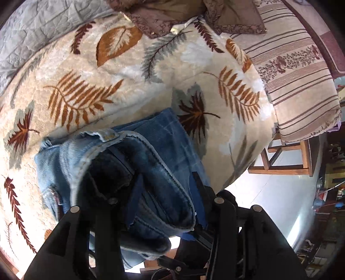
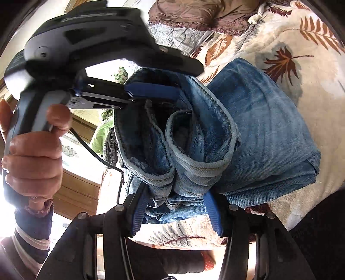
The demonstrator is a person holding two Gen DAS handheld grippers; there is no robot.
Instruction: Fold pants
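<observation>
Both tools are clamped on the jeans [image 2: 265, 129] right now, each on the bunched hem end. The right tool [image 2: 175, 212] has its blue-padded fingers [image 2: 212, 213] fairly wide apart, only because a thick wad of rolled denim cuffs fills the gap; the pads press in on both sides of it. The left tool [image 2: 151, 92] comes in from the left in the right wrist view, held in a bare hand [image 2: 32, 159], and its blue finger sits on the upper edge of the same cuff bundle. From the left wrist view, that left tool [image 1: 166, 206] has one finger tucked inside the open leg and the other outside, so it's pinching a layer of hem between them. The folded pants rest on the bed, on a fluffy cream blanket [image 1: 120, 71] with rust and grey leaf prints, and the gripped end is lifted off it near the bed's edge. The rest of the jeans lie flat, pointing away toward the middle of the bed. Plenty of bare blanket beyond the jeans. At the head end there's a brown pillow [image 1: 172, 13] and a grey quilt [image 1: 36, 28], well away from the denim. A striped floral cover [image 1: 295, 71] hangs over the far side, with a wooden stool [image 1: 286, 159] on the floor past the bed's edge.
</observation>
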